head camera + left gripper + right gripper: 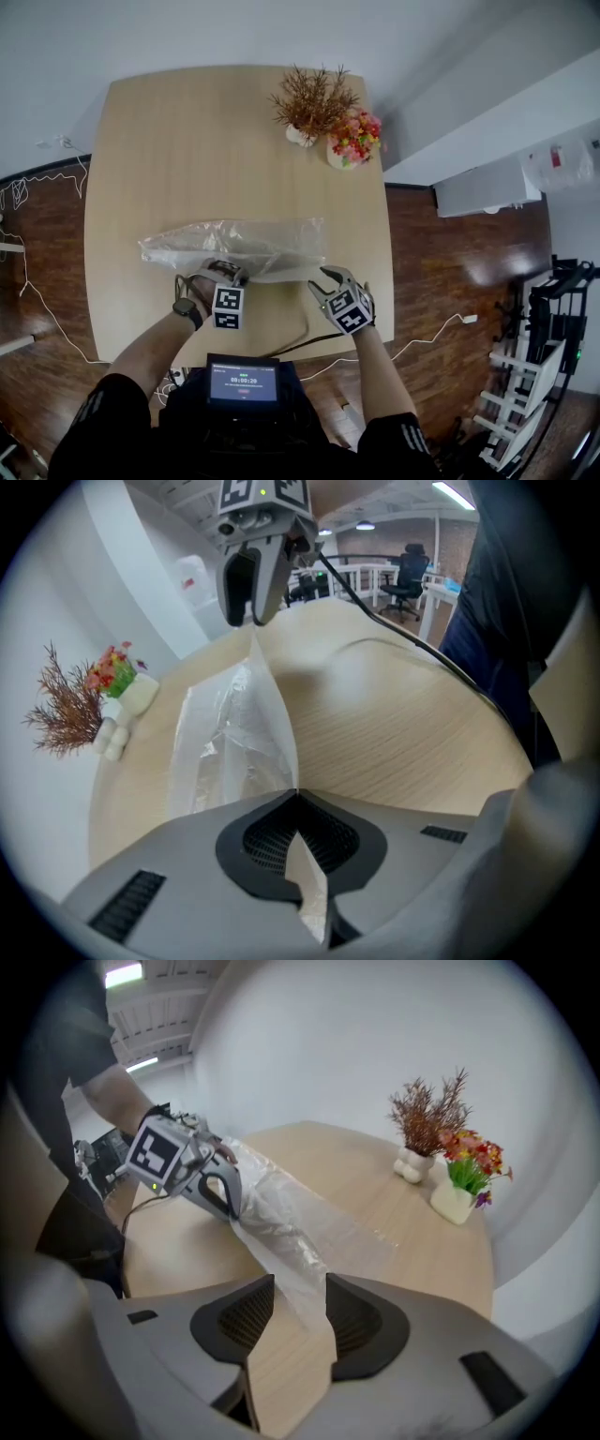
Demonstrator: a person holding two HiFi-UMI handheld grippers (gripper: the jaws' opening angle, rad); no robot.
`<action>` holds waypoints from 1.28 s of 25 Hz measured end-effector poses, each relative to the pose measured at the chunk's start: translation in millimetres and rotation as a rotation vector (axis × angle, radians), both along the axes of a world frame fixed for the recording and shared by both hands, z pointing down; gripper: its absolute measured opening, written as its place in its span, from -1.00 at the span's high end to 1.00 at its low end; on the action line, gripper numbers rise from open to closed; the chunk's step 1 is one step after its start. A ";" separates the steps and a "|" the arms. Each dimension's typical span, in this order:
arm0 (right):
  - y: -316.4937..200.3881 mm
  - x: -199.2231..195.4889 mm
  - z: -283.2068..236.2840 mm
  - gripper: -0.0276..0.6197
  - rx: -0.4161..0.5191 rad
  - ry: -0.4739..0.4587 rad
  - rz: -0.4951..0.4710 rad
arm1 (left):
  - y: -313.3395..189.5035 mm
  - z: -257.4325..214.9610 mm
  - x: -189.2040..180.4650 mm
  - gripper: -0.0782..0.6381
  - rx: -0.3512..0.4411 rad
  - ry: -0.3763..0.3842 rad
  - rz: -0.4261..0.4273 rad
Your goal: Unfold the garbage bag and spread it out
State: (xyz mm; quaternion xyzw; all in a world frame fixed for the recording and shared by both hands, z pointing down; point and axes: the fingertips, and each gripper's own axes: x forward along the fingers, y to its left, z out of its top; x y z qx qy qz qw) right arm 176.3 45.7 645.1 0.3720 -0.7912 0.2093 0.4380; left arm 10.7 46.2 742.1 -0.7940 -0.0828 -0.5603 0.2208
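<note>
1. Here, the clear garbage bag (234,246) lies crumpled left to right across the near half of the tabletop (187,141); the far half is bare wood.
2. The left tongs (228,273) are clamped on the bag's near edge. The right tongs (328,278) stand apart, with a strip of film running loosely between them.
3. A vase of dried twigs (307,105) and a flower pot (353,141) stand at the far right corner, well apart from the bag.
4. A black cable (302,336) crosses the tabletop's near edge between the two hands.
5. The bag's folds are hard to make out through the glare.
</note>
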 end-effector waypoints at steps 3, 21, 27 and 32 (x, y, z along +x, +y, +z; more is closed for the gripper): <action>-22.5 0.9 -31.8 0.30 0.076 -0.038 0.031 | 0.0 0.1 -0.7 0.78 0.005 0.001 -0.004; -66.6 -47.2 66.4 0.17 -0.106 -0.087 -0.024 | -1.3 -0.8 1.0 0.78 -0.012 0.005 -0.067; -61.1 -50.5 74.7 0.17 -0.159 -0.055 -0.035 | -2.5 -4.7 -0.1 0.70 -0.021 0.022 -0.084; -61.4 -50.8 75.8 0.17 -0.150 -0.035 -0.038 | -1.6 -35.8 -1.0 0.67 -0.036 0.102 -0.118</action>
